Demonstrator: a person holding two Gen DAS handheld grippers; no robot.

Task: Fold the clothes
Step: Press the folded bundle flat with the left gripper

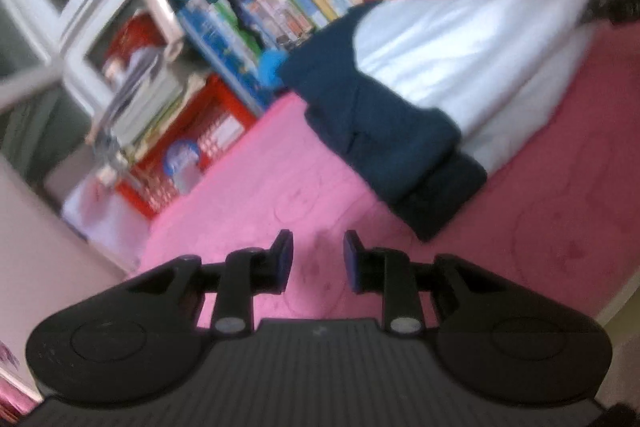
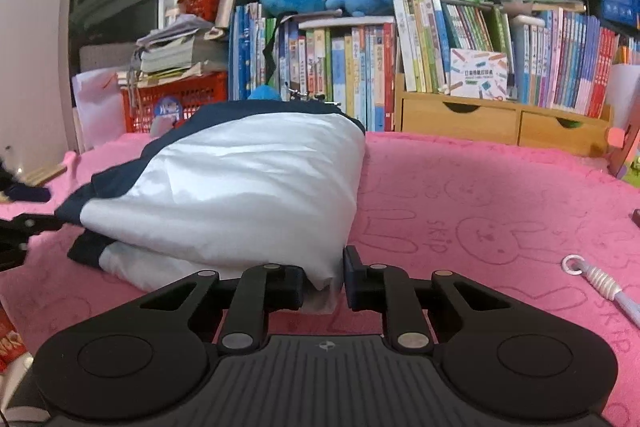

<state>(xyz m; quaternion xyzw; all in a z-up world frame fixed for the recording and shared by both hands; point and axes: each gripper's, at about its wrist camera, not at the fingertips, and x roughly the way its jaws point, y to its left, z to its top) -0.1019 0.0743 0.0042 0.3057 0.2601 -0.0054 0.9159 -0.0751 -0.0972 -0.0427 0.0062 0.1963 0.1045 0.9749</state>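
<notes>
White-and-navy, the jacket (image 2: 236, 195) lies already doubled into a bundle on the pink blanket (image 2: 480, 195). Our right gripper (image 2: 325, 277) pinches its near white corner; our left gripper (image 1: 317, 259) hangs spread and empty beside the navy end. We judge a final fold or tidying remains.

The pink blanket (image 2: 500, 195) bears the word "SKIP" beside its rabbit outlines; book spines stay unreadable.
</notes>
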